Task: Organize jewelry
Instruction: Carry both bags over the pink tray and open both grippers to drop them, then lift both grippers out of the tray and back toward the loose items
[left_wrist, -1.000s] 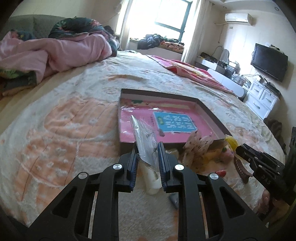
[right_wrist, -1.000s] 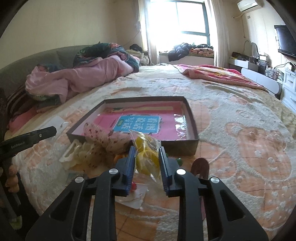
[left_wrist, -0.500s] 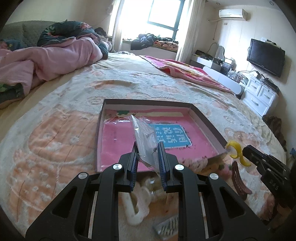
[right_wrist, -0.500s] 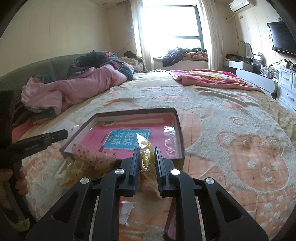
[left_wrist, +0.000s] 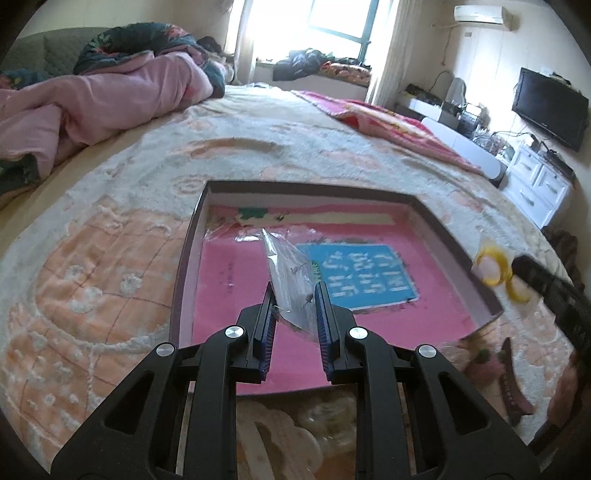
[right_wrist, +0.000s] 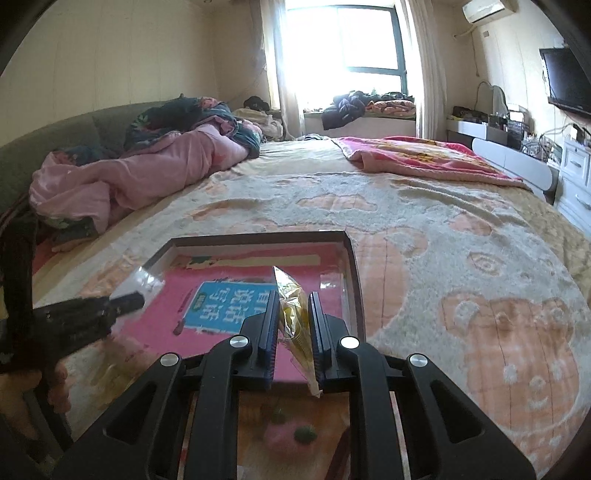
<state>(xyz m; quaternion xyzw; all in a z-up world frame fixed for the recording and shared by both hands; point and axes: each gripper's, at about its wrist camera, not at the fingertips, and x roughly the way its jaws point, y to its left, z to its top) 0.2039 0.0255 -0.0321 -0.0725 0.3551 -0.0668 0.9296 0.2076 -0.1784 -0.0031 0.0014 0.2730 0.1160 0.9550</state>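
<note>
A shallow dark-rimmed box (left_wrist: 188, 258) with a pink floor and a blue label lies on the bedspread. My left gripper (left_wrist: 295, 291) hangs over the box's near half, shut on a clear plastic bag (left_wrist: 286, 266) that holds small earrings. My right gripper (right_wrist: 293, 297) is over the box's (right_wrist: 352, 269) right near corner, shut on a clear bag of yellow pieces (right_wrist: 291, 314). Each wrist view shows the other gripper from the side: the right gripper (left_wrist: 521, 264) with its yellow bag (left_wrist: 491, 269), and the left gripper (right_wrist: 125, 301) with its clear bag (right_wrist: 146, 282).
Loose accessories lie on the blanket in front of the box: a brown hair clip (left_wrist: 511, 380), a pink piece with green dots (right_wrist: 295, 432) and white pieces (left_wrist: 280, 435). A pink quilt (left_wrist: 110, 99) is heaped at far left. A hand (right_wrist: 22, 391) holds the left gripper.
Both grippers moved forward from the accessory pile to over the box, carrying their bags. The right jaws narrowed on the yellow bag.
</note>
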